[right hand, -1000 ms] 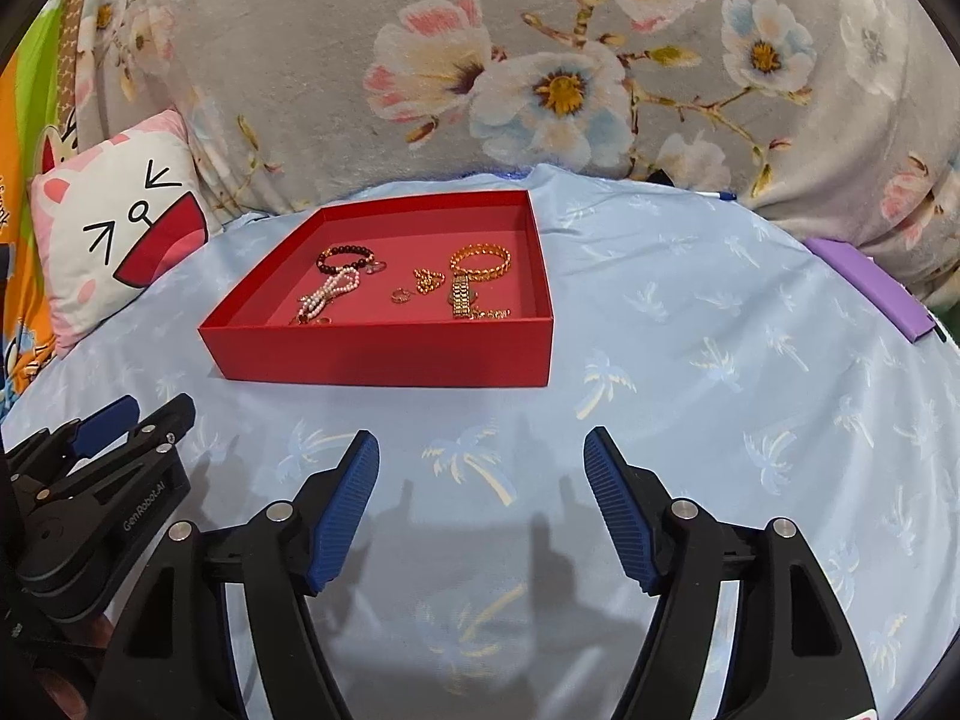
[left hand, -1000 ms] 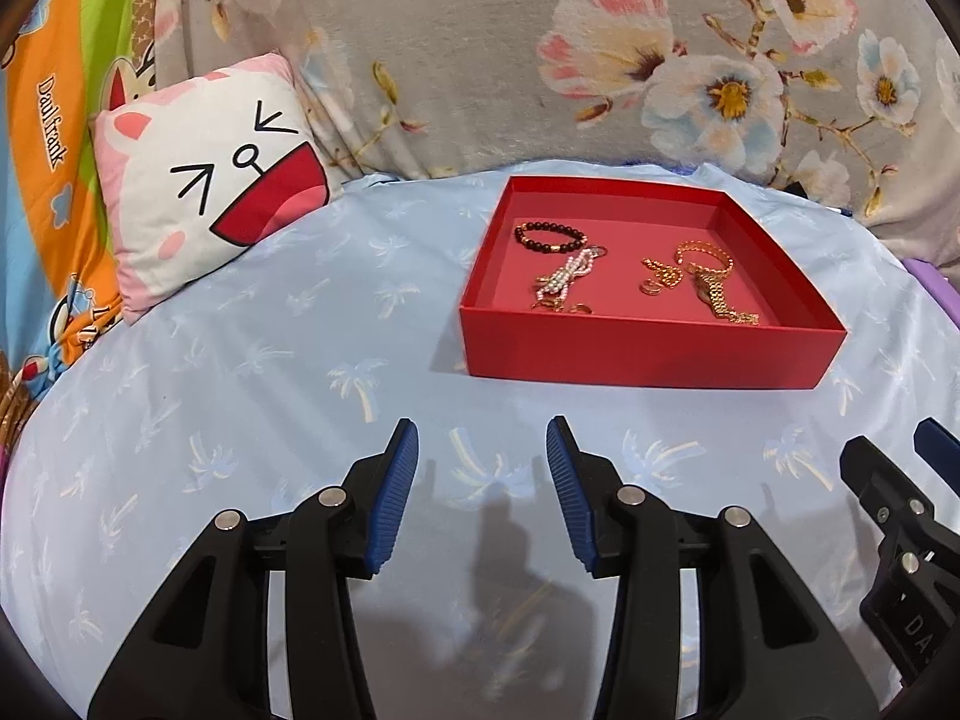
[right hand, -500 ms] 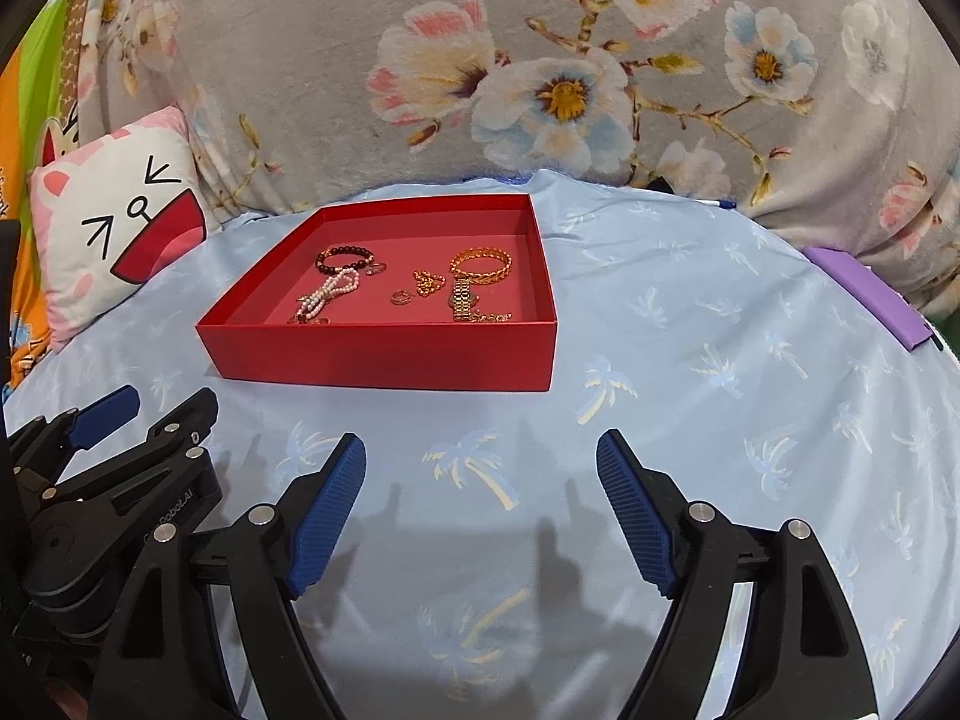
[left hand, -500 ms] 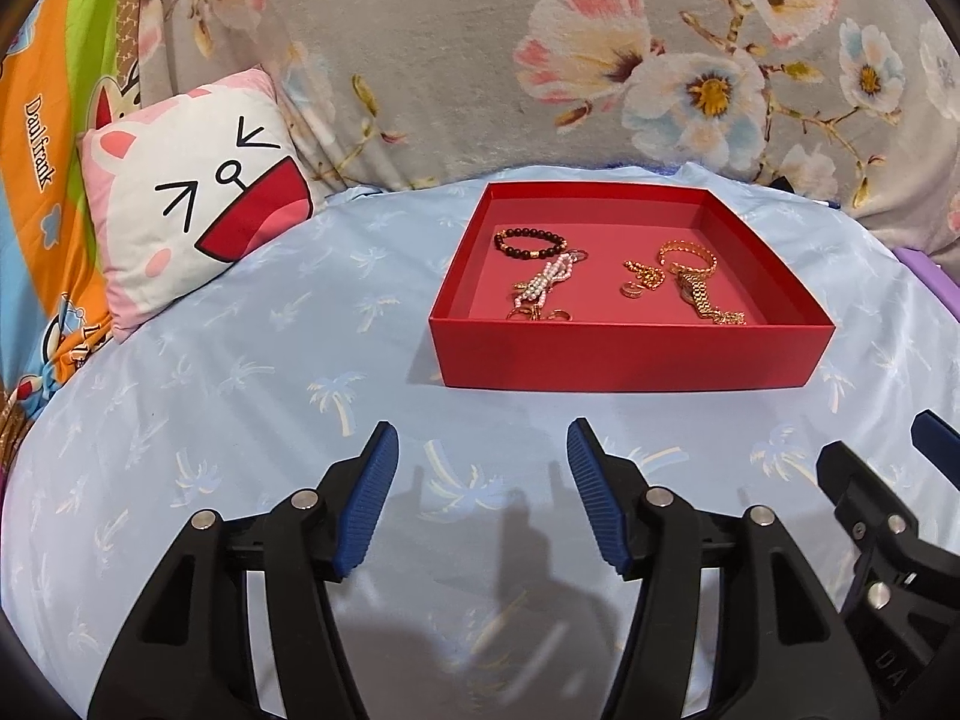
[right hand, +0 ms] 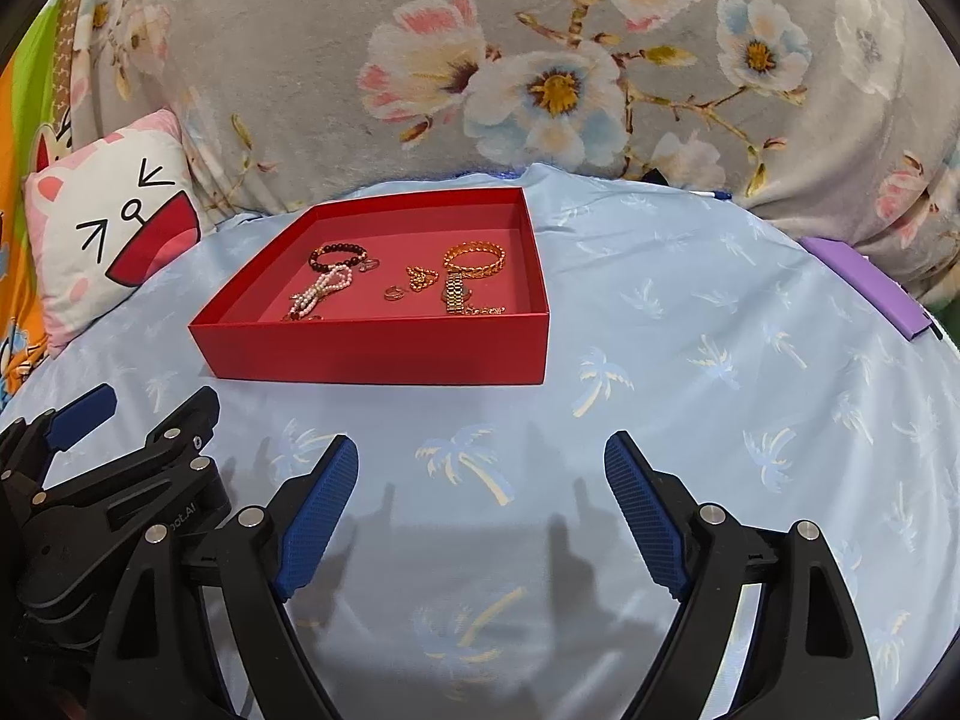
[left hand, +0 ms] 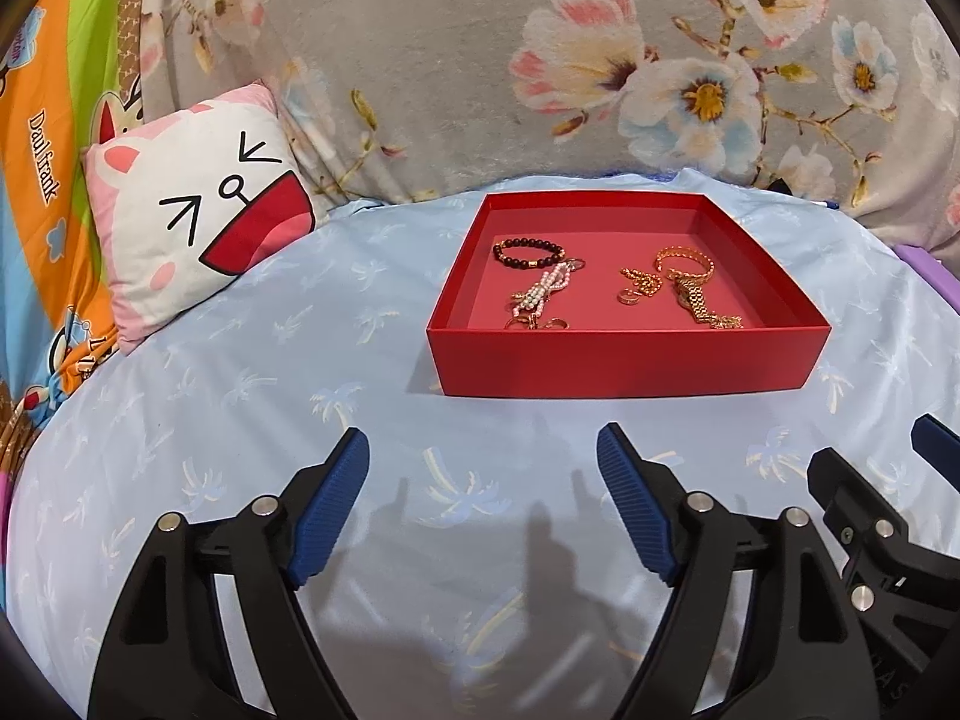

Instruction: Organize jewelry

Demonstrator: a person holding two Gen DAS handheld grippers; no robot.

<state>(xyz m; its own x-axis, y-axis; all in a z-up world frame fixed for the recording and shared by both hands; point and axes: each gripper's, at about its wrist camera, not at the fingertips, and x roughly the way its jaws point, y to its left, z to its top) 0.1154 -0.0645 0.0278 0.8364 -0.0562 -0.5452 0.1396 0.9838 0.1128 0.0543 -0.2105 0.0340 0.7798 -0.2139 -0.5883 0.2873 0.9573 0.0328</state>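
your left gripper [left hand: 483, 450] and right gripper [right hand: 480, 456] were both opening wide, nothing between the jaws. the jewelry sat bunched in the red box [left hand: 624, 360] well ahead of them; you risked snagging tangled chains [right hand: 456, 294] and lifting several at once.

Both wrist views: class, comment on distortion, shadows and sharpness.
Left wrist view: fisheye bends the red box edges and darkens the corners; gripper shadows fall on the blue sheet. Right wrist view: same curving and dark corners, jewelry sharp, shadows soft.
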